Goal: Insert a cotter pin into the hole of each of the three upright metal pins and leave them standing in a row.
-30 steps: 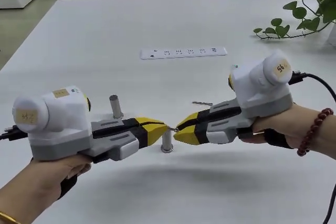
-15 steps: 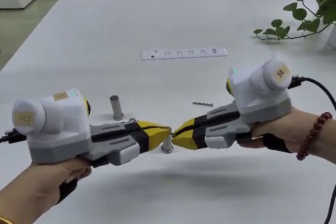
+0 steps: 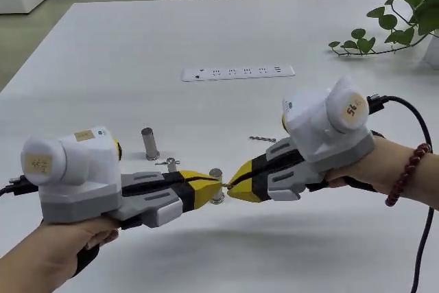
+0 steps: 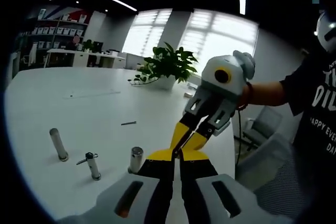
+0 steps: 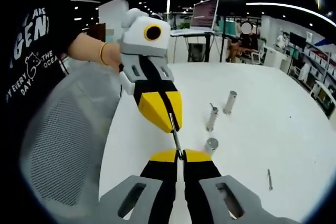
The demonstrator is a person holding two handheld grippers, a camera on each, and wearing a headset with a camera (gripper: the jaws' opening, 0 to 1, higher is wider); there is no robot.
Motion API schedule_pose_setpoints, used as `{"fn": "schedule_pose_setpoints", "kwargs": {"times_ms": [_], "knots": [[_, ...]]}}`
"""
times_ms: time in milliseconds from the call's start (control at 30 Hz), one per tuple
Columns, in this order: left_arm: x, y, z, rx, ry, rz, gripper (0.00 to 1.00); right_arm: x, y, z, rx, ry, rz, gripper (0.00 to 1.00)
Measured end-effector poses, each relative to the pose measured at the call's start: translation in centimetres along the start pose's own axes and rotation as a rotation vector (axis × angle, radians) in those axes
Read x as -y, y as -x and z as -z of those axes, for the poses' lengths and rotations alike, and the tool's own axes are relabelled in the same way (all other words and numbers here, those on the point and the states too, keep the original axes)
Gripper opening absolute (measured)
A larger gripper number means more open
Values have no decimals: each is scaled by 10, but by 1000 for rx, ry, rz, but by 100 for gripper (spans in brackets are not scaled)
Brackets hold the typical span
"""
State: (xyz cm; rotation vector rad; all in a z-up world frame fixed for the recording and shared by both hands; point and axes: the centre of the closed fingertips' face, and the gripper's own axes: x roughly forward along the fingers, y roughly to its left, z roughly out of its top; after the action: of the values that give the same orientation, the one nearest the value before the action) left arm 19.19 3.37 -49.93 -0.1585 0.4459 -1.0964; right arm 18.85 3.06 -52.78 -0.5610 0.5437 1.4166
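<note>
in the head view the left gripper [image 3: 214,184] and the right gripper [image 3: 232,184] meet tip to tip low over the white table [image 3: 295,238]. each has its jaws closed down on one end of a thin cotter pin [image 3: 223,184], which hangs just in front of the nearest metal pin [image 3: 216,178]. a fitted metal pin [image 3: 170,164], already carrying its clip, and a bare metal pin [image 3: 148,143] stand further left. a spare cotter pin [image 3: 263,139] lies beyond, well short of the power strip [image 3: 238,72]. in the left gripper view the three uprights stand in a loose row, apart from one another, with open table all round and the plant [image 4: 165,64] far off. in the right gripper view the cotter pin spans the gap between the two pairs of closed yellow tips, near the nearest metal pin's top. the wire looks light, springy and easy to bend or let slip, so a firm hold close behind its leading end seems best. the uprights look solid, yet a sideways nudge could topple them.
</note>
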Motion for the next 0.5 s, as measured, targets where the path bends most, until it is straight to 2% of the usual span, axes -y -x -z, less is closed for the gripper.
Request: {"fn": "schedule_pose_setpoints", "kwargs": {"times_ms": [133, 500], "knots": [[-1, -1, 3, -9, -7, -7, 0, 1, -2, 3, -44, 44, -1, 0], [-9, -4, 4, -12, -27, -37, 2, 4, -4, 8, -103, 104, -2, 0]]}}
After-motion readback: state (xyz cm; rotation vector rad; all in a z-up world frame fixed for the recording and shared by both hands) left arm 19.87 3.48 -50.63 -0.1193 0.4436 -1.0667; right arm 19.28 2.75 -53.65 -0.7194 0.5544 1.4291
